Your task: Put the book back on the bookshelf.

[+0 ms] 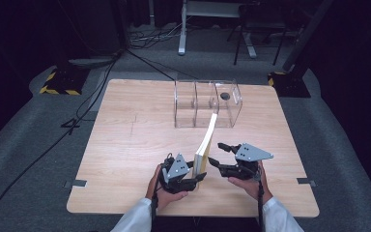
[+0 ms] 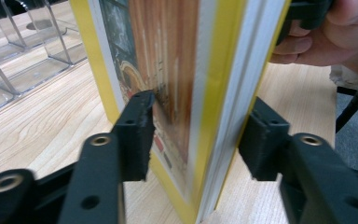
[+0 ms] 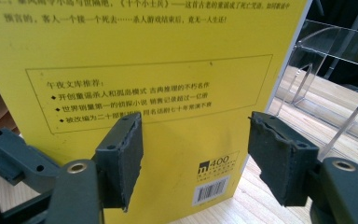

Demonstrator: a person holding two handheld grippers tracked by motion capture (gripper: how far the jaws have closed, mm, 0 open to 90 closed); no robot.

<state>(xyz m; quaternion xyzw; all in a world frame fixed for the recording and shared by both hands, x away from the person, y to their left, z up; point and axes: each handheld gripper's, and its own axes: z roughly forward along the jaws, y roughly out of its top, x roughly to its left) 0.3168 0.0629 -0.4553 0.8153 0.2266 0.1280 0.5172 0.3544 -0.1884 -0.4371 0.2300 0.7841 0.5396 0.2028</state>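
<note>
A yellow paperback book (image 1: 206, 145) stands upright on the wooden table (image 1: 125, 145), leaning slightly right at its top. My left gripper (image 1: 198, 176) sits at the book's near bottom corner. In the left gripper view its jaws straddle the book (image 2: 177, 70), one pad on the pictured front cover, the other against the back; the left gripper (image 2: 198, 135) is shut on it. My right gripper (image 1: 215, 153) is just right of the book, open, jaws pointing at the back cover. In the right gripper view that cover (image 3: 144, 56) with printed text and a barcode stands behind the open right gripper (image 3: 196, 144).
A clear acrylic organizer (image 1: 207, 104) with three upright compartments stands behind the book at the table's far middle, also in the left gripper view (image 2: 18, 60) and right gripper view (image 3: 326, 70). The person's right hand (image 2: 317, 42) is close behind the book. Cables cross the floor at left.
</note>
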